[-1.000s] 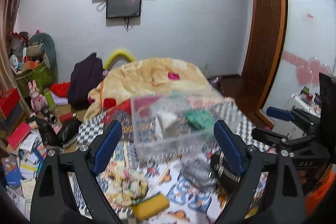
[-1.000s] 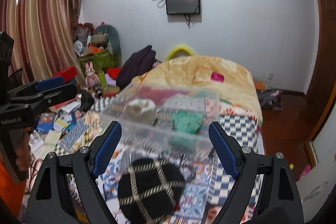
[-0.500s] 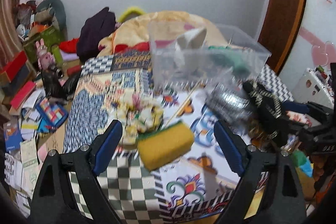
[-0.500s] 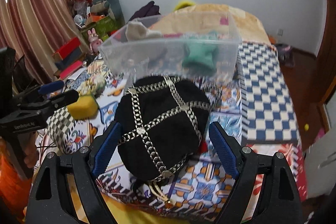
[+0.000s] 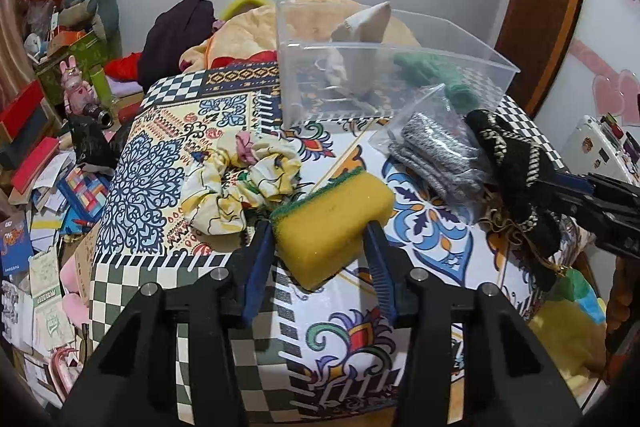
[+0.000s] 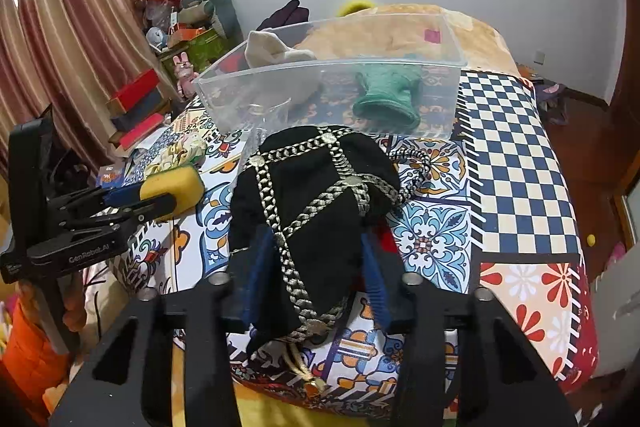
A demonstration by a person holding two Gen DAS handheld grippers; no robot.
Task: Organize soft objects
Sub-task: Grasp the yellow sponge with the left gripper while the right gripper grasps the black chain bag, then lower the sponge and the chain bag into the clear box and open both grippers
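We've got both claws loaded on the bed. The left claw is clenched on the yellow sponge, porous foam with a green scrub layer, its long axis lying across the jaws. The right claw grips the black pouch, soft cloth crossed by silvery braid. The clear bin sits at twelve o'clock from both claws, rigid, open-topped, holding a green knit and a beige sock. We judge the right nearer.

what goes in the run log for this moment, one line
left gripper: shut on yellow sponge | right gripper: shut on black pouch | clear bin: holds green cloth, beige sock
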